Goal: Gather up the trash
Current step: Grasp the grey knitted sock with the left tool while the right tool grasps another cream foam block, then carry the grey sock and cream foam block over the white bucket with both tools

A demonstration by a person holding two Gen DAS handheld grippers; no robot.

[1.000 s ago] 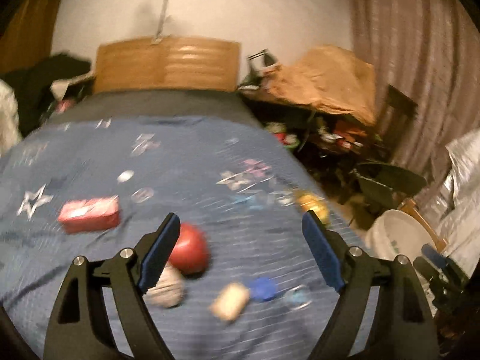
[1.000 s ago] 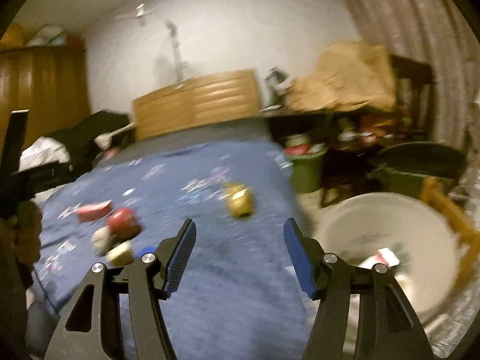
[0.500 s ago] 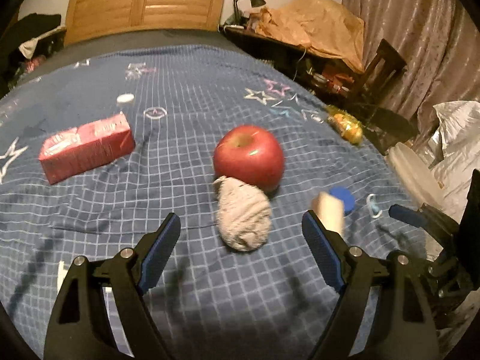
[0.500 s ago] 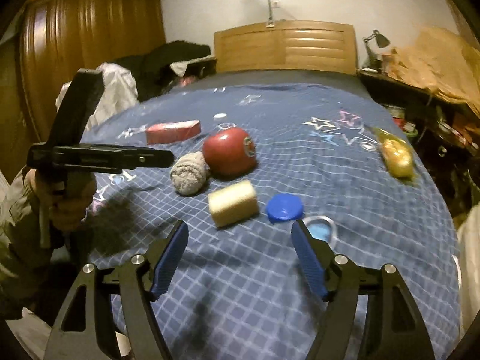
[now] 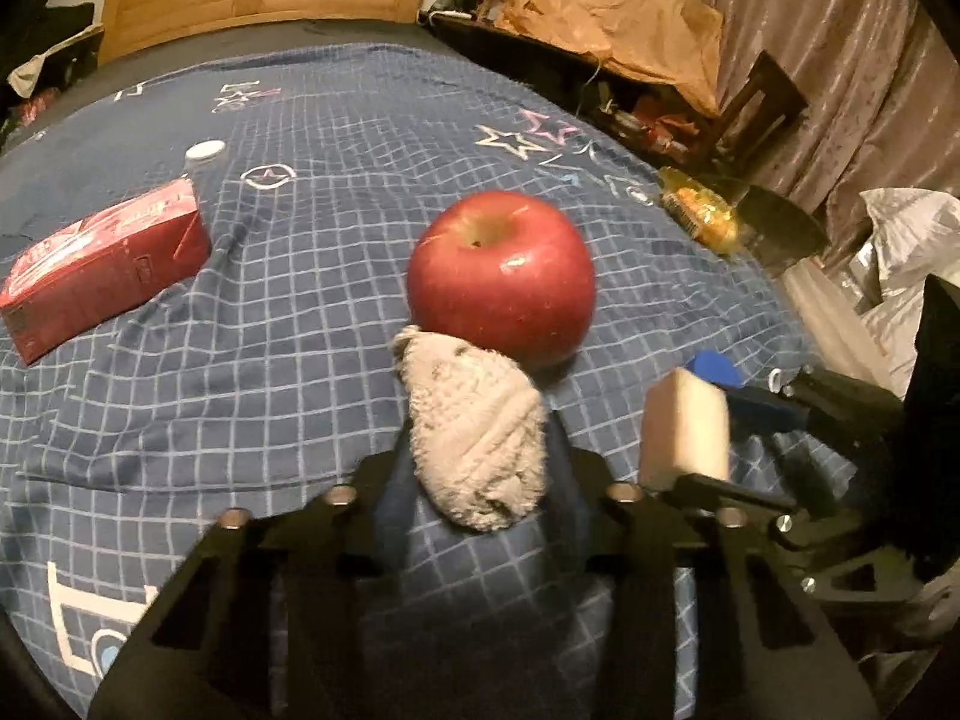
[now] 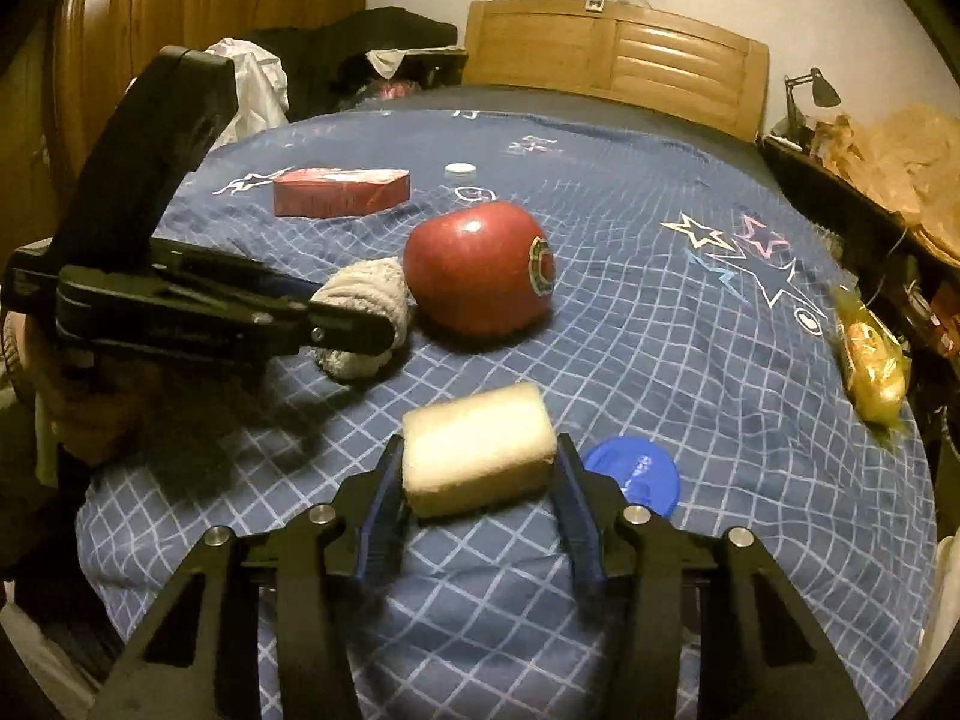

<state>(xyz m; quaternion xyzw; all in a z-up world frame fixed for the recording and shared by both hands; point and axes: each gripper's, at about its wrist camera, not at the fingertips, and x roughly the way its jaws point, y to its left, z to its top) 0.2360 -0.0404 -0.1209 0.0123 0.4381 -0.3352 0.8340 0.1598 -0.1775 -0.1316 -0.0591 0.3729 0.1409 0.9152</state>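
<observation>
A grey-beige cloth wad point(image 5: 474, 420) lies on the blue checked bedspread point(image 5: 288, 312), touching a red apple point(image 5: 501, 276). My left gripper point(image 5: 477, 450) has the wad between its jaws; they are closing, and the pads touch its sides. From the right wrist view, the left gripper point(image 6: 354, 324) reaches across the wad point(image 6: 366, 288). A pale yellow sponge block point(image 6: 474, 438) sits between the jaws of my right gripper point(image 6: 478, 450); these are closing too, with the pads against its ends. The sponge point(image 5: 684, 432) also shows beside the wad.
On the bedspread lie a red carton point(image 6: 339, 192), a white cap point(image 6: 461, 168), a blue lid point(image 6: 633, 474) just right of the sponge, and a yellow wrapper point(image 6: 870, 354) at the right edge. A hand point(image 6: 90, 414) holds the left gripper. A cluttered desk point(image 5: 600, 30) stands beyond.
Both grippers came down onto the bed. The left jaws narrowed around the cloth wad and the right jaws narrowed around the sponge block.
</observation>
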